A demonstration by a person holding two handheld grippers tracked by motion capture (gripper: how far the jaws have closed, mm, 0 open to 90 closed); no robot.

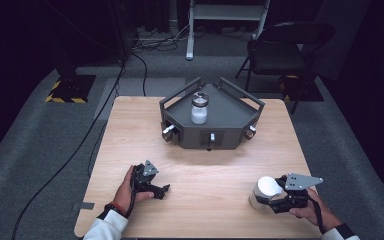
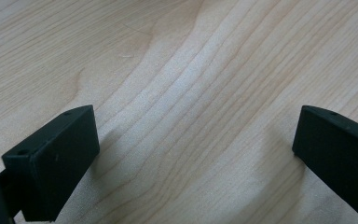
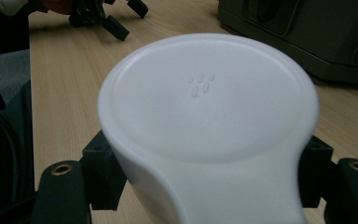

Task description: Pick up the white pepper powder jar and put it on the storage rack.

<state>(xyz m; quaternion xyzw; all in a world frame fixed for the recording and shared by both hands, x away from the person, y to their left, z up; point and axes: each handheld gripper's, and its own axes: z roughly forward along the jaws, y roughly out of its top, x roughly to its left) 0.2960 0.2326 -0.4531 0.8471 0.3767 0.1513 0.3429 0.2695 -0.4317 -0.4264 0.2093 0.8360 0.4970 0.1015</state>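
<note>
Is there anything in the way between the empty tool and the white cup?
Nothing visible. In the high view, only bare table lies between the left tool and the white cup, which the right tool grips.

We see the right tool (image 1: 272,197) at the desk's (image 1: 205,170) near right corner, clamped around a bottle (image 1: 265,191) that stands on the desk. Well to its left, the left tool (image 1: 162,191) rests near the front edge. Beyond both, at the far edge, sits a tray (image 1: 230,117) with a jar (image 1: 199,108) in it.
</note>
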